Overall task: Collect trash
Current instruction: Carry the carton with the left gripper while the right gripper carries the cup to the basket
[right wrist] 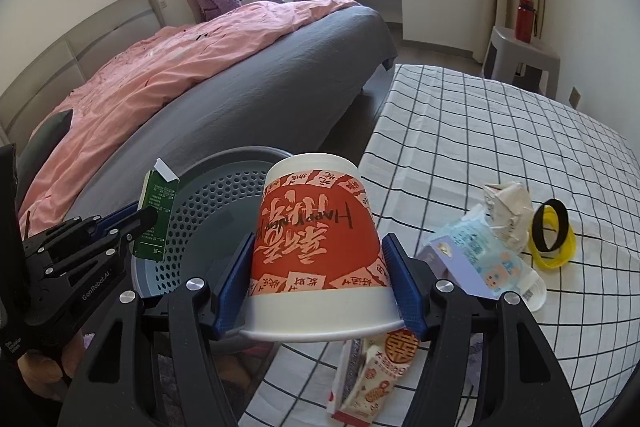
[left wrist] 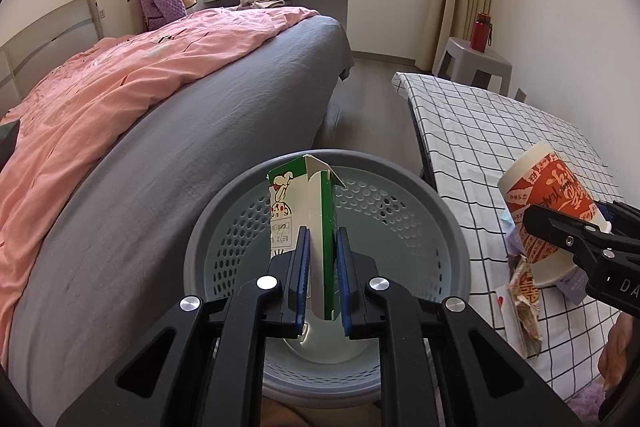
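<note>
The grey perforated bin (left wrist: 400, 227) stands between the bed (left wrist: 200, 115) and the checked desk (right wrist: 500, 131), its base hidden behind the tools. The left tool (left wrist: 322, 267) clamps a green-and-white carton (left wrist: 308, 211) upright over the bin. The right tool (right wrist: 320, 283) grips an inverted red-and-white paper cup (right wrist: 316, 247) (print upside down) at the desk's edge; wrappers (right wrist: 372, 379) beneath are partly covered.

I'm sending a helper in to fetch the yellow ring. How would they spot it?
Find the checked tablecloth beside the bed. Near its right side, past the crumpled white paper, lies the yellow ring with a black band propped on it. It is the only yellow thing there.
</note>
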Motion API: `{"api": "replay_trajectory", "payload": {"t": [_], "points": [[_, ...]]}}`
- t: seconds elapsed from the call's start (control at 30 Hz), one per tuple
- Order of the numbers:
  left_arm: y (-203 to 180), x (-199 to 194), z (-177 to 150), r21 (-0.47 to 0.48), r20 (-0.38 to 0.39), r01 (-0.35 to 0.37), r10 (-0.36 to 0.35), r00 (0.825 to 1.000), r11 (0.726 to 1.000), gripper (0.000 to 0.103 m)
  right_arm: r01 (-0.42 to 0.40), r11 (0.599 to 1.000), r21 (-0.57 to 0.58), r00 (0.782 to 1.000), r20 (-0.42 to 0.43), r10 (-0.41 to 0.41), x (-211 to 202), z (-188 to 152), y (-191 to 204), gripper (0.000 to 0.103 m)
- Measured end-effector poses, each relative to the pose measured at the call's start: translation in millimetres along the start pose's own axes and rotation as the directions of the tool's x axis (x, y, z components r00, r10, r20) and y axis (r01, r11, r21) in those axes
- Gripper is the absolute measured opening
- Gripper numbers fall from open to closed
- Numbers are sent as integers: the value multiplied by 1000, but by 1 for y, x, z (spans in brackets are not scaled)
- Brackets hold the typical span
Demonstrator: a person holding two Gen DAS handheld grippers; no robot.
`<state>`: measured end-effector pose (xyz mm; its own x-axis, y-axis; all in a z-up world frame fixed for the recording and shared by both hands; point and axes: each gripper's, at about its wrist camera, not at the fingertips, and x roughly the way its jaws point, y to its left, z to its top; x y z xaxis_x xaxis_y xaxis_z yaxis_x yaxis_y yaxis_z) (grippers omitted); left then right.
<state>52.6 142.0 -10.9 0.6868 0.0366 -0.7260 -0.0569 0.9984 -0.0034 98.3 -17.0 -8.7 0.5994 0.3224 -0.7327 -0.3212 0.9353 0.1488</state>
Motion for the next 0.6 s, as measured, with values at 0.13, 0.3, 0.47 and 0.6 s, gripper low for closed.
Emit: {"api": "replay_trajectory", "payload": {"t": [0.13,0.3,0.47,0.6], "points": [[13,14,-5,-34,-20,-8,7,1000,999,13,-23,999,-30,1000,-16,23,24,7,16,62],[23,28,-15,-64,-51,-22,19,999,998,13,-49,998,-33,998,-49,48,46,2,22,62],[27,34,-17,-92,-60,-16,11,998,996,13,-66,997,-39,996,-58,63,55,-1,24,62],[28,35,-16,-100,-57,-20,14,998,995,13,-73,995,-61,996,-54,69,57,-1,30,62]]}}
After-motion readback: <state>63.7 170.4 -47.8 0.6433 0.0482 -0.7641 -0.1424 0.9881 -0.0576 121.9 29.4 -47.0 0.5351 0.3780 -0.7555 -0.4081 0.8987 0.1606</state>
